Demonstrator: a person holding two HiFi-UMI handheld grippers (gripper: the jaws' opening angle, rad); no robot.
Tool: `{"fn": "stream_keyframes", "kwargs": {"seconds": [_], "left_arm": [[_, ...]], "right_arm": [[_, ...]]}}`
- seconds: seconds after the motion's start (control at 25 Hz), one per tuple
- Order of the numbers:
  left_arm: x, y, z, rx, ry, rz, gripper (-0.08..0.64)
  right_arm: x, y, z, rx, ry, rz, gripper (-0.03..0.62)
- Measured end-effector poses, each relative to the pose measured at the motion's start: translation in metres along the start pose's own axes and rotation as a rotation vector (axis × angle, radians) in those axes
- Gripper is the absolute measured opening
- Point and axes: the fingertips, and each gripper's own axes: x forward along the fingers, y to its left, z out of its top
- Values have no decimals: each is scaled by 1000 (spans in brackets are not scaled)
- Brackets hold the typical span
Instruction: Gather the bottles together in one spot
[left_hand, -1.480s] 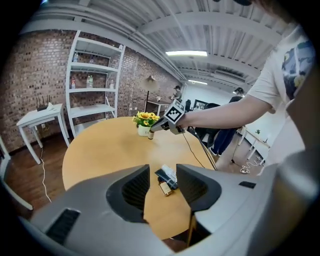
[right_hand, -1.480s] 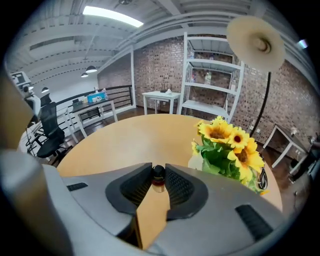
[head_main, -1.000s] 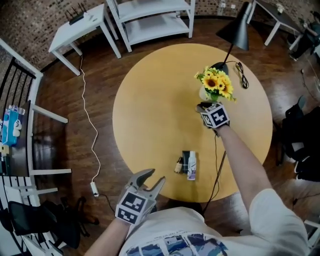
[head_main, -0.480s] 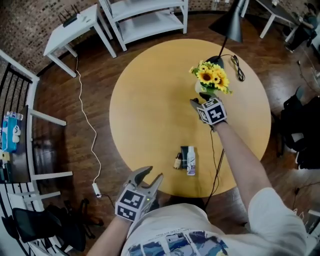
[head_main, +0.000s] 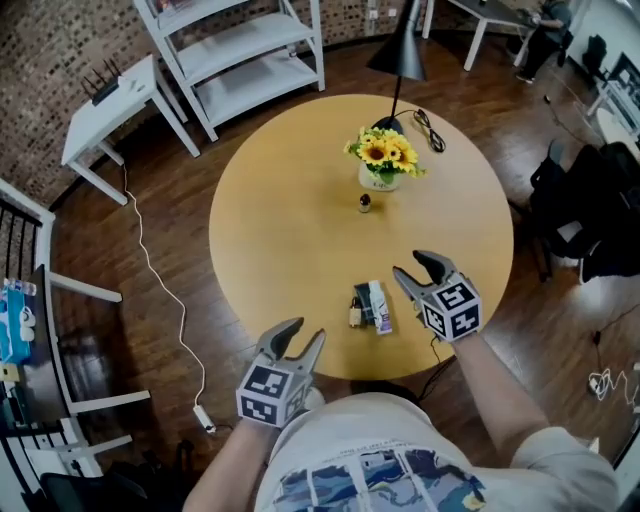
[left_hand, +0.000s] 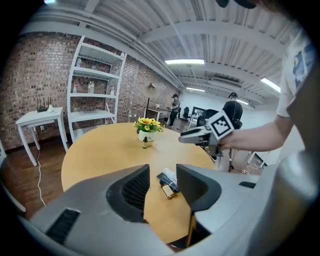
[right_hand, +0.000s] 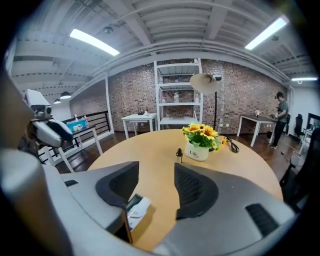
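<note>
While three bottles (head_main: 379, 307) lie bunched by the table's (head_main: 280, 230) lower edge and a small dark bottle (head_main: 365, 203) stands just before the flower vase (head_main: 381, 180), bare tabletop stretches between. Left tongs (head_main: 305, 332) hover at that edge, jaws apart and empty; right tongs (head_main: 408, 265), earlier at the flowers, now sit lower right, jaws just opened, empty.
</note>
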Motion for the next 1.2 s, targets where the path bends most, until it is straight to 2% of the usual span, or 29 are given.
{"fn": "stream_keyframes", "kwargs": {"seconds": [0.24,0.56,0.88,1.2], "left_arm": [[-33,-2,-9,41,-32,-66,165],[-86,-5,-39,68,-54,-93,166],[-135,-20,-85,31,-91,-127,164],[-166,-23,-118,20,-69,-122,164]], "right_arm": [[-106,70,-34,78,-53,-131,247],[-208,143,-76,202,-98,-285,247],[-249,216,-99,227,-97,-319,247],[-252,246,-99,213,-97,-313,247]]}}
